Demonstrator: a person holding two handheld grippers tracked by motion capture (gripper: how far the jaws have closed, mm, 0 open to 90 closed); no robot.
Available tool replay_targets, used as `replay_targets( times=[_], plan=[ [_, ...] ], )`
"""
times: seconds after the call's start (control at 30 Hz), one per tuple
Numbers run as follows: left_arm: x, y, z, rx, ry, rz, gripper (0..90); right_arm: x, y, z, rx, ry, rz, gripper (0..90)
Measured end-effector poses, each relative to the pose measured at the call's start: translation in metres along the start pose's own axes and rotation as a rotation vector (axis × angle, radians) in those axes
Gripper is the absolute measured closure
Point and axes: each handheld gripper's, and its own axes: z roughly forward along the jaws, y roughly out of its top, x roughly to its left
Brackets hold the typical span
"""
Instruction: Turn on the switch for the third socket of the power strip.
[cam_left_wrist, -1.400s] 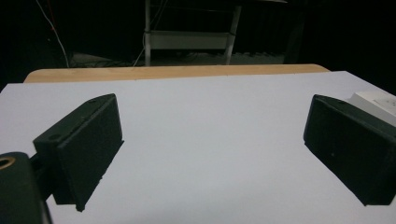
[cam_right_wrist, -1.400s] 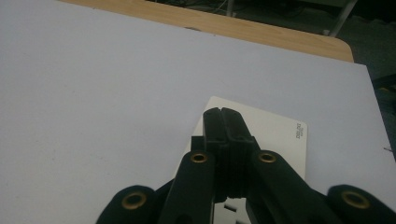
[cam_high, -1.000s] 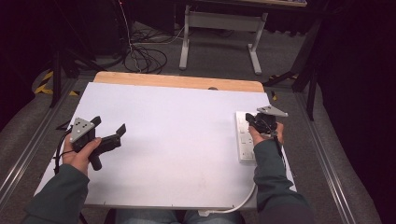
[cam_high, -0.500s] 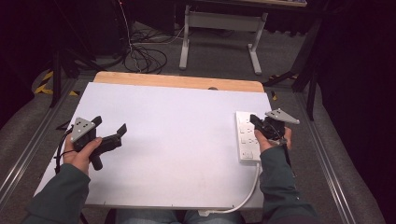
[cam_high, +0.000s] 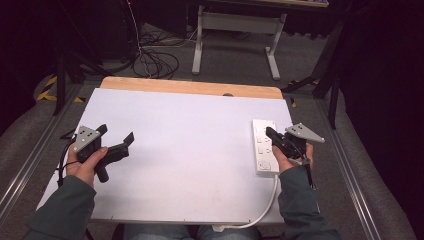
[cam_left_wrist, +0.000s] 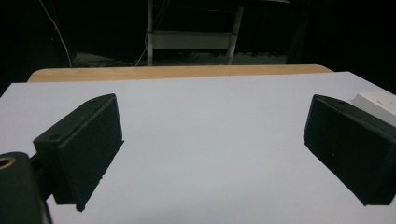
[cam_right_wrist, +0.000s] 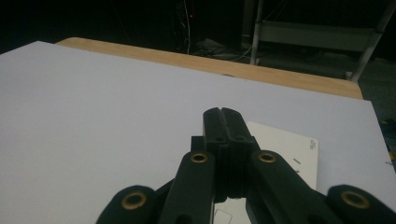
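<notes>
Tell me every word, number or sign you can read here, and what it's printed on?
No text can be read anywhere.
White plastic power strip: small dark marks sit near its far corner in the right gripper view, too small and blurred to read.
Grey three-cornered plates on the left gripper and the right gripper: plain, with holes and no lettering.
White table board: blank.

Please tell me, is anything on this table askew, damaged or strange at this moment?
Nothing stands out. The white power strip lies flat near the right edge of the white board, roughly in line with it, its cord running off the near edge. The right gripper, jaws together, hangs over it; the left gripper is open.
</notes>
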Motion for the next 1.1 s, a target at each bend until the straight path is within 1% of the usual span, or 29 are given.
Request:
replay_targets(
  times=[0.07, 0.23, 0.27, 0.33, 0.37, 0.57, 0.67, 0.7, 0.77, 0.87, 0.93, 0.97, 1.0, 1.07, 1.1],
  plan=[
    [0.0, 0.0, 0.0, 0.0, 0.0, 0.007, 5.1, 0.002, 0.0, -0.003, -0.012, 0.004, -0.004, 90.0],
    [-0.001, 0.0, 0.001, -0.002, -0.004, 0.004, 5.1, 0.003, -0.002, -0.009, -0.024, 0.011, -0.004, 90.0],
    [-0.001, 0.0, 0.001, -0.002, -0.003, 0.007, 5.1, 0.003, -0.003, -0.012, -0.037, 0.018, -0.002, 90.0],
    [-0.001, 0.0, 0.002, 0.001, -0.004, 0.002, 5.1, 0.003, -0.003, -0.013, -0.042, 0.019, -0.001, 90.0],
    [0.0, 0.0, 0.003, 0.003, -0.004, 0.003, 5.1, 0.004, -0.004, -0.015, -0.05, 0.029, -0.006, 90.0],
    [0.001, 0.001, 0.003, 0.003, 0.005, 0.0, 5.1, 0.008, -0.005, -0.016, -0.064, 0.051, -0.012, 90.0],
    [0.002, 0.0, 0.0, -0.001, 0.007, -0.003, 5.1, 0.013, -0.004, -0.017, -0.077, 0.066, -0.022, 90.0],
    [0.002, 0.0, 0.0, -0.001, 0.007, -0.003, 5.2, 0.013, -0.004, -0.017, -0.077, 0.066, -0.022, 90.0],
    [0.003, 0.0, -0.001, -0.003, 0.01, -0.006, 5.1, 0.015, -0.004, -0.018, -0.084, 0.062, -0.041, 90.0],
    [0.004, 0.0, -0.001, -0.005, 0.011, -0.01, 5.1, 0.015, -0.005, -0.017, -0.087, 0.061, -0.041, 90.0],
    [0.003, 0.0, -0.001, -0.003, 0.012, -0.006, 5.1, 0.015, -0.005, -0.017, -0.094, 0.067, -0.038, 89.1],
    [0.003, 0.0, 0.0, -0.003, 0.01, -0.006, 5.1, 0.015, -0.005, -0.017, -0.096, 0.073, -0.039, 86.7],
    [0.003, 0.0, 0.0, -0.001, 0.009, -0.005, 5.1, 0.014, -0.006, -0.017, -0.109, 0.079, -0.04, 80.4],
    [0.003, 0.0, 0.0, -0.002, 0.008, -0.006, 5.1, 0.015, -0.006, -0.017, -0.112, 0.078, -0.041, 80.5],
    [0.003, 0.0, 0.0, -0.002, 0.008, -0.007, 5.1, 0.015, -0.006, -0.018, -0.121, 0.08, -0.049, 78.7]
  ],
)
